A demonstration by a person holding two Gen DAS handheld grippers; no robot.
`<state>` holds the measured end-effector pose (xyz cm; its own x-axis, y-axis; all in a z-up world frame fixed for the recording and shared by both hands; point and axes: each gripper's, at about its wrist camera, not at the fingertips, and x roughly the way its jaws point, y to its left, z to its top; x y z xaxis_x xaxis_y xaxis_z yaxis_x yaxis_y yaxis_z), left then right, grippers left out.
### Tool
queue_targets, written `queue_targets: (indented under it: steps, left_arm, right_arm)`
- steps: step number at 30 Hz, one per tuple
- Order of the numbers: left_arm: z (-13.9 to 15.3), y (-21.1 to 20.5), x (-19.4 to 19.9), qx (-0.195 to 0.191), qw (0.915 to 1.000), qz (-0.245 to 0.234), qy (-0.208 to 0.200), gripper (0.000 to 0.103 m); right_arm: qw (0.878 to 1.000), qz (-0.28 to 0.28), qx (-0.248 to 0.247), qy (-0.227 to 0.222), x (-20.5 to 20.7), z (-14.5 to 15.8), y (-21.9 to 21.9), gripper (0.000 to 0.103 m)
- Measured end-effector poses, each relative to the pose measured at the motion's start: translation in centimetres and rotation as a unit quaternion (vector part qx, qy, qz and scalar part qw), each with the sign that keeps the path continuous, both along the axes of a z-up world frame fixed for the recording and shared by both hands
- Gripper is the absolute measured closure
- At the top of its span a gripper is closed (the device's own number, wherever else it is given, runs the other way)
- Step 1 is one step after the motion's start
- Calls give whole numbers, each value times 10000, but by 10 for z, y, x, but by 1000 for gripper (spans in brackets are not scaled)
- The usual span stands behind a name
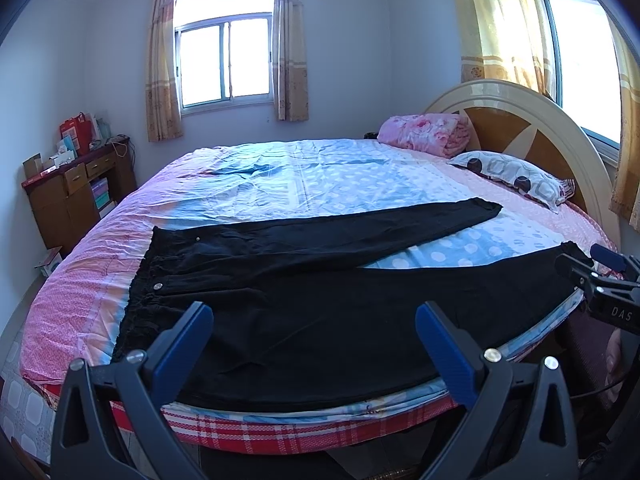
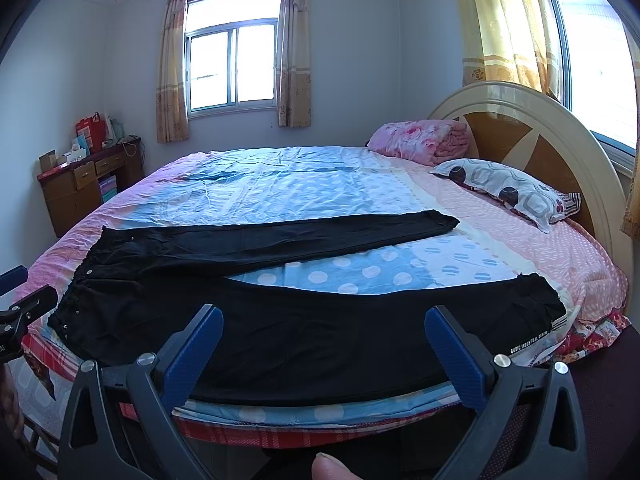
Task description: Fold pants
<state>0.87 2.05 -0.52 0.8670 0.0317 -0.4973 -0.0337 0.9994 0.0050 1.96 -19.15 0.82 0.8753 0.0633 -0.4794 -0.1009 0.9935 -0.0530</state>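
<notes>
A pair of black pants (image 1: 304,300) lies spread flat across the near part of a bed (image 1: 340,176), waistband toward the bed's left edge and both legs running toward the headboard (image 1: 516,120) on the right, the legs parted in a narrow V that bares the blue polka-dot sheet (image 2: 348,272) between them. The near leg runs along the bed's front edge, its cuff close to the front right corner, where a strip of white lettering shows in the right wrist view; the far leg reaches toward the middle of the bed. The left tongs (image 1: 314,344) hang above the front edge over the pants' seat and upper near leg, blue-padded fingers (image 1: 184,340) spread wide and grasping nothing. The right tongs (image 2: 324,348) hover over the near leg farther along the same edge, likewise released and empty, and appear from the side at the right margin of the left wrist view, near the cuff. A fingertip (image 2: 330,468) shows at the bottom of the right wrist view. At the head of the bed, a patterned pillow (image 1: 516,178) rests against the headboard beside a folded pink blanket (image 1: 428,132). A wooden cabinet (image 1: 76,196) piled with boxes stands against the far left wall, and curtained windows (image 1: 224,66) light the room.
</notes>
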Motion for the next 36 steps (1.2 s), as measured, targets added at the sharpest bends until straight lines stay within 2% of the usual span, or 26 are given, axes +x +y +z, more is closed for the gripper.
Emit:
queue_targets:
  steps: [36]
  left_arm:
    - [-4, 2, 2, -140, 9998, 24, 112, 0]
  right_arm:
    - [10000, 29, -35, 66, 0, -3, 4, 1]
